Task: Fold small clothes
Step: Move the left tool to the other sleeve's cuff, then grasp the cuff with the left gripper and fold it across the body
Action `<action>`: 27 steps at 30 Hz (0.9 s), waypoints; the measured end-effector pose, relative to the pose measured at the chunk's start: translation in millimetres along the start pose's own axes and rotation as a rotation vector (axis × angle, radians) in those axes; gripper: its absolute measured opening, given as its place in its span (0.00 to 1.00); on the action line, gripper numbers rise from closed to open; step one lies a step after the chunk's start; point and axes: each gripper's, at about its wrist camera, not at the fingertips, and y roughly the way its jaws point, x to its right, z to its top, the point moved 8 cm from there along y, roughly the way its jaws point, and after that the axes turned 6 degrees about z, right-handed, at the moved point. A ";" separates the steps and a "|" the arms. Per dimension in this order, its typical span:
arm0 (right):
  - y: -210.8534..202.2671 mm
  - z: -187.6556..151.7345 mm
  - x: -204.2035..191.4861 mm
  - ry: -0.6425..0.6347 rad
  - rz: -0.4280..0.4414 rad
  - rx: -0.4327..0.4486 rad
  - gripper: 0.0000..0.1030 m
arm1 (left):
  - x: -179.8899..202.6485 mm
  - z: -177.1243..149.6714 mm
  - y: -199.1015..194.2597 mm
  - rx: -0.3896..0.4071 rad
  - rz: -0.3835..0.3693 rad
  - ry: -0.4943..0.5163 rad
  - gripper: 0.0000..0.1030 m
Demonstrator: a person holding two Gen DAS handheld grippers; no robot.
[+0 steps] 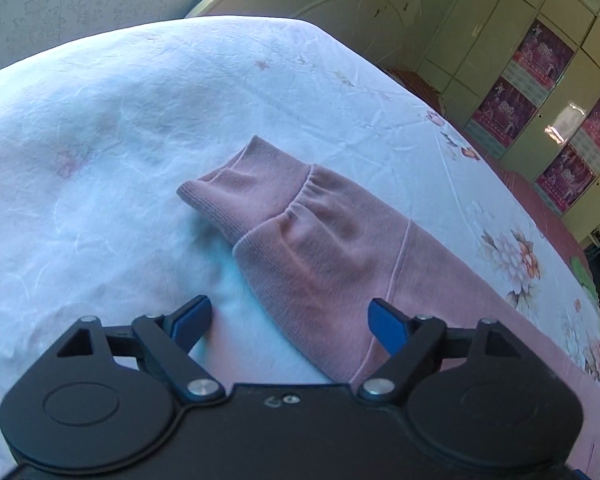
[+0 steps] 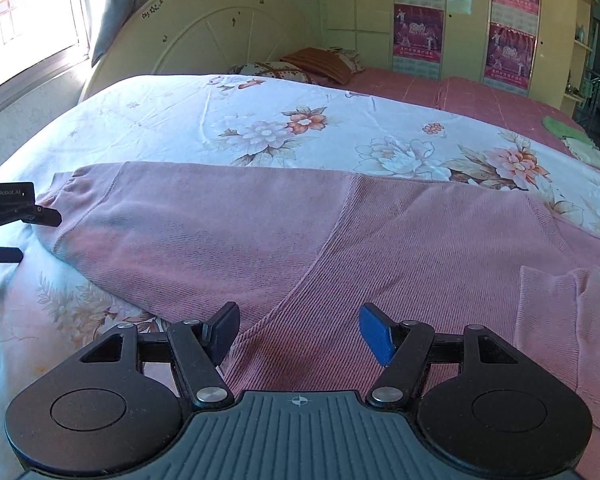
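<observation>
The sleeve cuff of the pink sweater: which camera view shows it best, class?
The left wrist view: the ribbed cuff lies in full, central. The right wrist view shows it only small at the left edge, beside the left gripper.

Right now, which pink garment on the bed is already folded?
The small pale pink piece at the right edge, a neat rectangle. The big pink sweater beside it lies spread out, sleeve extended.

The only readable text is "GenRobot.AI", printed in white on the black body of the left claw. The writing on the wardrobe posters is too small to read.
</observation>
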 end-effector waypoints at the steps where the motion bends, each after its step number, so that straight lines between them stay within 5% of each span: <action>1: 0.5 0.8 0.9 0.003 -0.002 0.001 0.65 | -0.6 3.1 2.4 0.013 -0.006 -0.015 0.71; 6: 1.1 6.2 5.1 0.009 -0.019 0.020 0.65 | -4.5 13.8 11.0 0.065 0.000 -0.052 0.32; 11: 7.1 5.1 6.7 0.006 -0.030 0.004 0.65 | -11.8 13.5 10.4 0.086 -0.006 -0.090 0.09; 18: 18.5 -9.4 13.7 0.002 -0.036 -0.029 0.65 | 14.7 23.6 -18.5 0.171 -0.074 -0.006 0.04; 27: -14.4 0.3 31.7 0.112 -0.001 0.044 0.65 | 135.2 -6.6 -95.8 0.228 -0.349 0.252 0.04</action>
